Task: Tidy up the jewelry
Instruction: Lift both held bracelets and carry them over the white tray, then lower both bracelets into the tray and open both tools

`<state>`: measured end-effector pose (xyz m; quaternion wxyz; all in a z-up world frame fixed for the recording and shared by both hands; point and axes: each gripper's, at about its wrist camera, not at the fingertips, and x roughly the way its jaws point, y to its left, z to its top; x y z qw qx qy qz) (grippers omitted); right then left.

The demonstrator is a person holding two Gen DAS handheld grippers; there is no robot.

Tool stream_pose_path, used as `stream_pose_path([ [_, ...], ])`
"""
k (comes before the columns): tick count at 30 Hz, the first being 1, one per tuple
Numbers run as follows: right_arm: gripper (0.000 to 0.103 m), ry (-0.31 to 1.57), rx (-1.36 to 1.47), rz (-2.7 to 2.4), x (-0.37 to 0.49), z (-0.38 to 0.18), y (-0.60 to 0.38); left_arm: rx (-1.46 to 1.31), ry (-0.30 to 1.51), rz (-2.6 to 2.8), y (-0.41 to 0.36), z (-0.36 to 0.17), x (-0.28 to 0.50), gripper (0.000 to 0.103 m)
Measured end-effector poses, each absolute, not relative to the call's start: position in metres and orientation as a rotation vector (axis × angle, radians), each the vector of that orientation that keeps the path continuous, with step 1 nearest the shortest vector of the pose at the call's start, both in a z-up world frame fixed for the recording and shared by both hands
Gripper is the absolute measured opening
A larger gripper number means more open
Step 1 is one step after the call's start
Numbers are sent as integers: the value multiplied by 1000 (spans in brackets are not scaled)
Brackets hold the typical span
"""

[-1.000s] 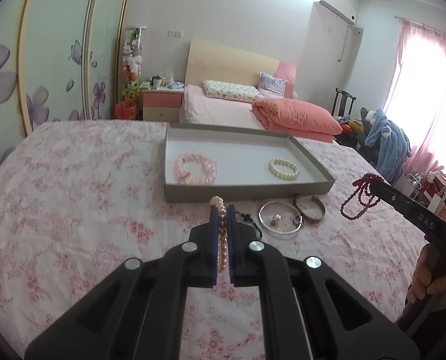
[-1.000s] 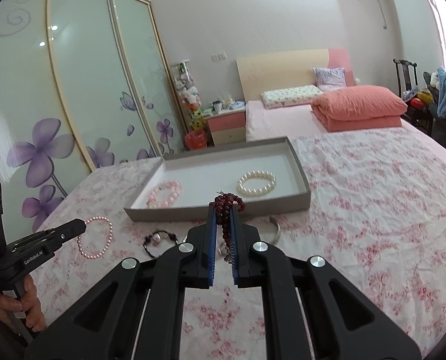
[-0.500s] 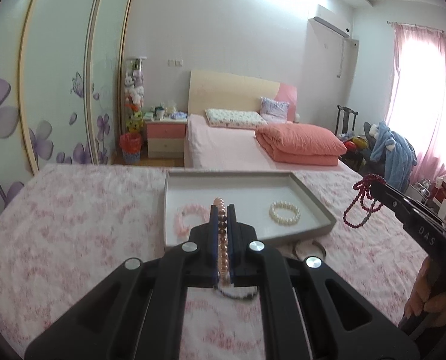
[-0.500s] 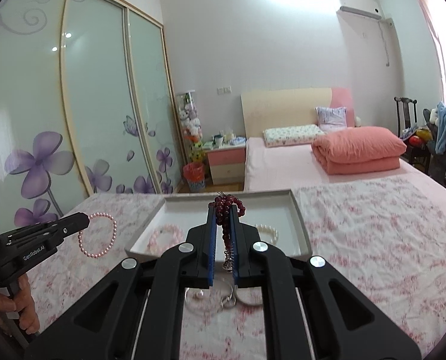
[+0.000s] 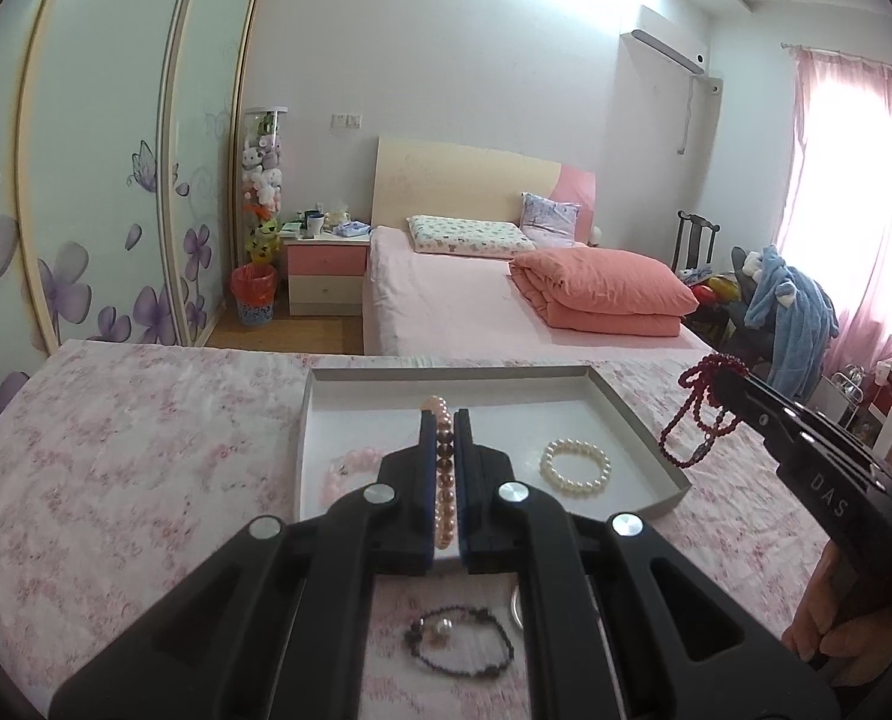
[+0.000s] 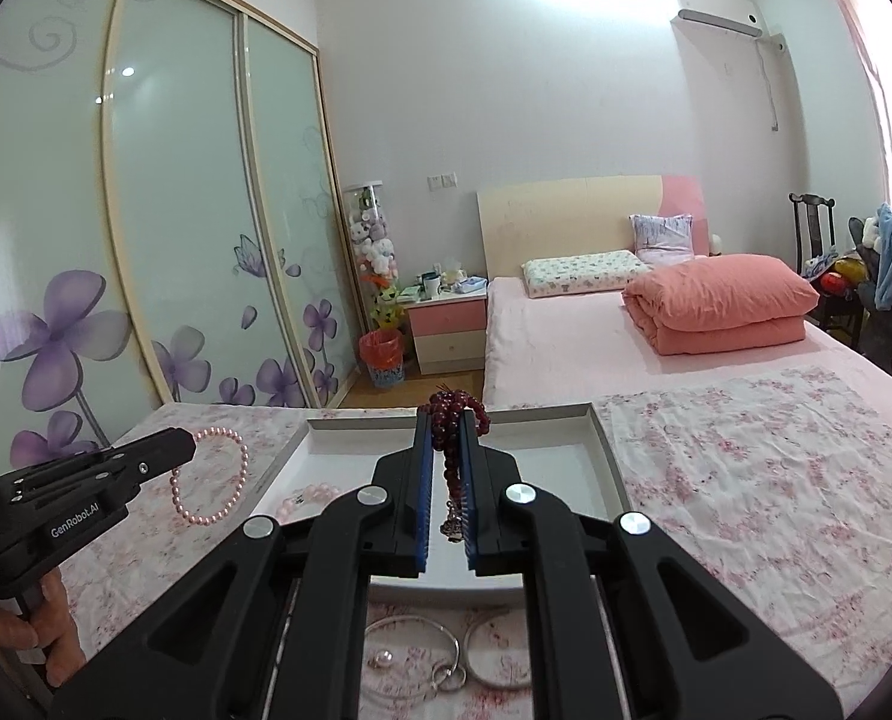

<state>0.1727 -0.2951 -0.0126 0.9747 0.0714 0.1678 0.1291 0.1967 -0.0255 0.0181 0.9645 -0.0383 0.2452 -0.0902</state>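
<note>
My left gripper (image 5: 444, 420) is shut on a pink pearl bracelet (image 5: 443, 480) and holds it in the air over the near edge of the grey tray (image 5: 638, 417). My right gripper (image 6: 447, 420) is shut on a dark red bead necklace (image 6: 453, 414), also raised before the tray (image 6: 605, 450). The necklace also shows hanging at the right of the left wrist view (image 5: 695, 414), and the pink pearl bracelet at the left of the right wrist view (image 6: 212, 480). A white pearl bracelet (image 5: 575, 461) and a pale pink bracelet (image 5: 347, 468) lie in the tray.
On the flowered cloth in front of the tray lie a dark bead bracelet with a pearl (image 5: 459, 648) and silver bangles (image 6: 413, 657). A bed (image 5: 476, 300) with an orange quilt stands behind. Sliding wardrobe doors (image 6: 146, 240) fill the left.
Both grippers have risen with their jewelry and moved toward the tray. The cameras have tilted up, so the tray sits lower in both views.
</note>
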Motion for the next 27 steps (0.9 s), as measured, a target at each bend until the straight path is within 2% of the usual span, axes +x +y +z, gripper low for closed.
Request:
stream_pose_path([
  [23, 10, 532, 203, 232, 268, -58, -283, -66, 601, -177, -34, -26, 291, 7],
  [24, 11, 542, 211, 232, 269, -60, -284, -69, 612, -178, -34, -28, 294, 7],
  [26, 22, 553, 221, 231, 270, -61, -284, -82, 624, -176, -32, -32, 297, 8],
  [27, 33, 553, 223, 228, 270, -61, -285, -89, 627, -174, -31, -33, 298, 8],
])
